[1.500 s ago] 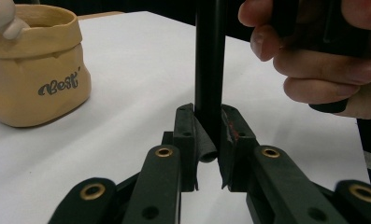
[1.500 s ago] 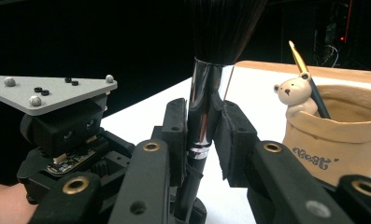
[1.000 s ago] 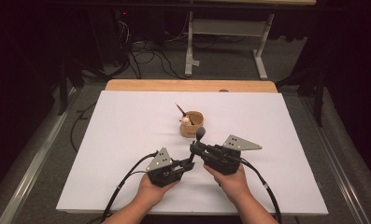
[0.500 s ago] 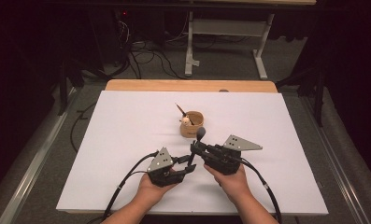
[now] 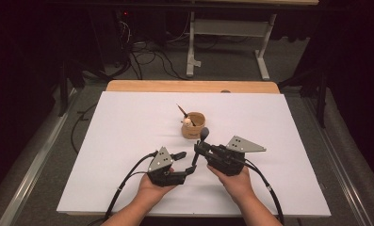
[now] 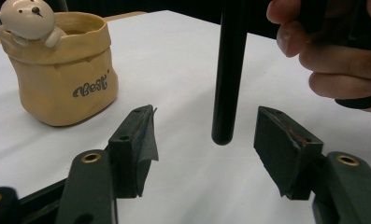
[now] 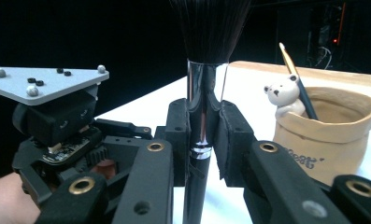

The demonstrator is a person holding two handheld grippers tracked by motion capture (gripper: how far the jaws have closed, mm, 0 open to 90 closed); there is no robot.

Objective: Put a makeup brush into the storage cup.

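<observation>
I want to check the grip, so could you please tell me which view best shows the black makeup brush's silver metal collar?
The right gripper view: the silver metal collar sits clamped close-up. The left gripper view shows the brush's black handle; the high view shows the brush small.

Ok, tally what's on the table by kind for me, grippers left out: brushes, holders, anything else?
Brushes: 2, the big brush clamped in the right gripper and the thin brush standing in the pot
Pots: 1, the tan pot with the bear on its rim
Total: 3
</observation>
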